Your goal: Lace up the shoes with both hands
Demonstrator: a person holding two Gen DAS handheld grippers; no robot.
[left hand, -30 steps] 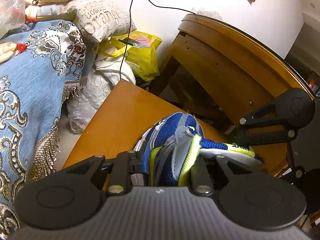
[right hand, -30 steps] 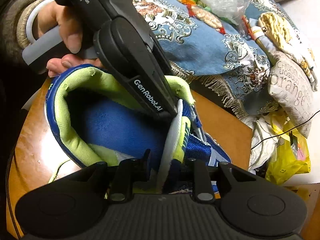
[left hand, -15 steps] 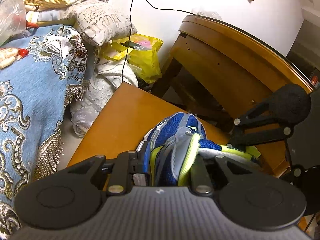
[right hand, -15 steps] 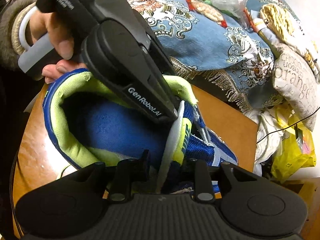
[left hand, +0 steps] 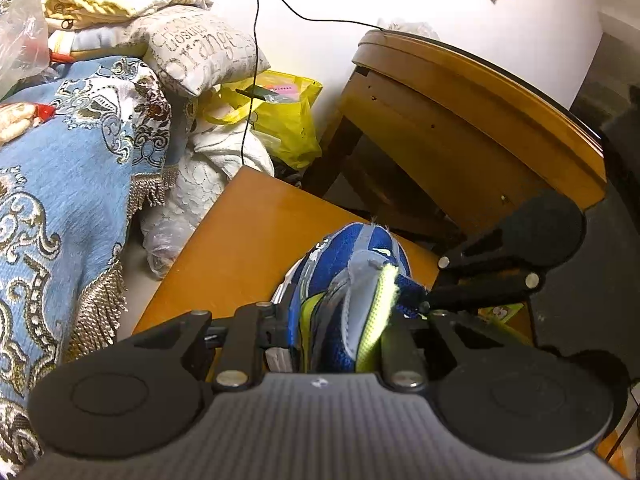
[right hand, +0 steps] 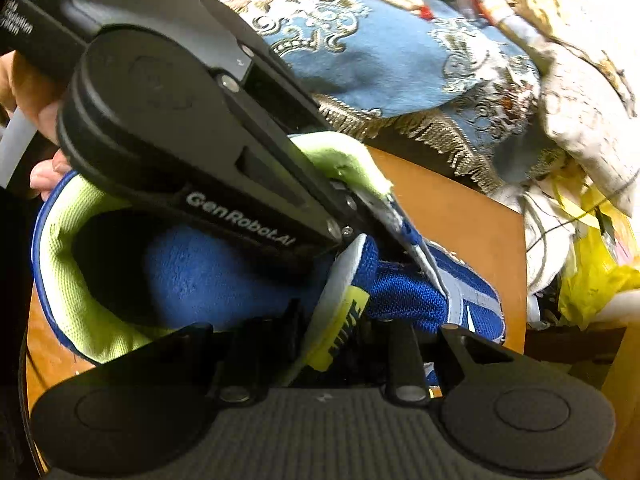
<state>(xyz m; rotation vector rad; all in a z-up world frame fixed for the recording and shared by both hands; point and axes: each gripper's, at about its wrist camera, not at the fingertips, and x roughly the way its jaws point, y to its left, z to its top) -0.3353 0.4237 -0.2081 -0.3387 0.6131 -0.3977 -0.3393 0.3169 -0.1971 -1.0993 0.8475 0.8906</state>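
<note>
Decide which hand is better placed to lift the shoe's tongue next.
Right, probably: the tongue stands between the jaws of the right gripper, whereas the left gripper reaches over the opening to the far collar of the shoe.

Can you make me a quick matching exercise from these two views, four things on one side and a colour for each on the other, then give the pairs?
Things:
1. shoe
2. plastic bag
3. small table
4. collar lining

Colours:
A. orange-brown wood
B. lime green
C. blue
D. yellow

Pairs: 1-C, 2-D, 3-A, 4-B
</note>
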